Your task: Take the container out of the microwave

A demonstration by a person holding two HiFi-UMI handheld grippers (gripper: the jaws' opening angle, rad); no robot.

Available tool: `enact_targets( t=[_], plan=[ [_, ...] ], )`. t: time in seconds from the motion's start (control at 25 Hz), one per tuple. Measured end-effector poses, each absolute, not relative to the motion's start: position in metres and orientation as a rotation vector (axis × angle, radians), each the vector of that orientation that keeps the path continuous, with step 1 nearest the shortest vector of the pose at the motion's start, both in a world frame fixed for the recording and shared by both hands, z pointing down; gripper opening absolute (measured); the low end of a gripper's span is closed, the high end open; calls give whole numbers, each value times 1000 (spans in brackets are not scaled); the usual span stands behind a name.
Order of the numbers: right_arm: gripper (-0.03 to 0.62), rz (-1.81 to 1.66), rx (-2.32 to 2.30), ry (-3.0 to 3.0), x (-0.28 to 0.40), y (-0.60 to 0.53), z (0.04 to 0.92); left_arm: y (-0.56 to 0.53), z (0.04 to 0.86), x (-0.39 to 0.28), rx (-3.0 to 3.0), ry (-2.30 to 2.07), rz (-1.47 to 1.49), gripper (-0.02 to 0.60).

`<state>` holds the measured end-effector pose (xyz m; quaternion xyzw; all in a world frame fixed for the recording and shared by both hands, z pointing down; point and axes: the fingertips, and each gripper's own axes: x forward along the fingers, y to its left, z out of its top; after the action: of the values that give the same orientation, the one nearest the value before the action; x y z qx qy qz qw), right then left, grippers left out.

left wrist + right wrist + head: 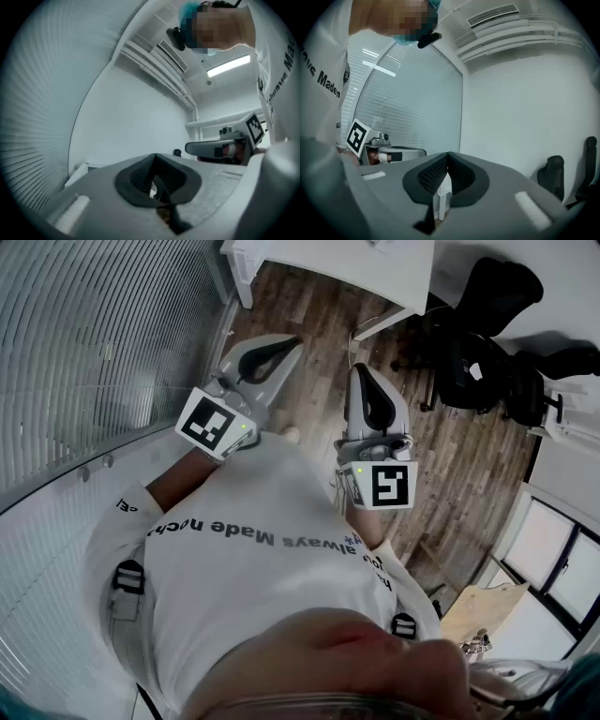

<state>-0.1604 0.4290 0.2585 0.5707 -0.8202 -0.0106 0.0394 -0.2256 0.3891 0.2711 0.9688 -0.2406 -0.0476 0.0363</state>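
Observation:
No microwave or container shows in any view. In the head view I hold both grippers close in front of my white shirt, pointing out over the wooden floor. My left gripper (292, 340) has its grey jaws closed tip to tip with nothing between them, and its own view shows the same at the left gripper (155, 155). The right gripper (360, 371) is also shut and empty, its jaws meeting at the tip of the right gripper (448, 153). Each gripper view catches the other gripper beside it.
A glass wall with blinds (84, 352) runs along the left. A white desk (347, 263) stands ahead, with black office chairs (487, 343) to its right. A wooden board (483, 610) lies at the lower right. A black chair (553, 176) stands against the white wall.

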Motion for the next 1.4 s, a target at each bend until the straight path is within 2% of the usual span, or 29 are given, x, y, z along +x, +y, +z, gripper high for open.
enact_targets(
  t=[0.32, 0.56, 0.8, 1.04, 1.4],
  plan=[
    [2, -61, 1747, -2515, -172, 426, 274, 385, 292, -237, 2966, -739, -158, 5],
    [2, -55, 1782, -2509, -177, 411, 260, 371, 279, -244, 2971, -722, -160, 5],
    [2, -56, 1795, -2496, -192, 394, 292, 356, 314, -259, 2968, -691, -152, 5],
    [2, -29, 1797, -2492, -207, 379, 268, 338, 290, -273, 2951, -689, -139, 5],
    [2, -17, 1807, -2487, -191, 358, 272, 319, 291, -257, 2957, -671, -133, 4]
  ],
)
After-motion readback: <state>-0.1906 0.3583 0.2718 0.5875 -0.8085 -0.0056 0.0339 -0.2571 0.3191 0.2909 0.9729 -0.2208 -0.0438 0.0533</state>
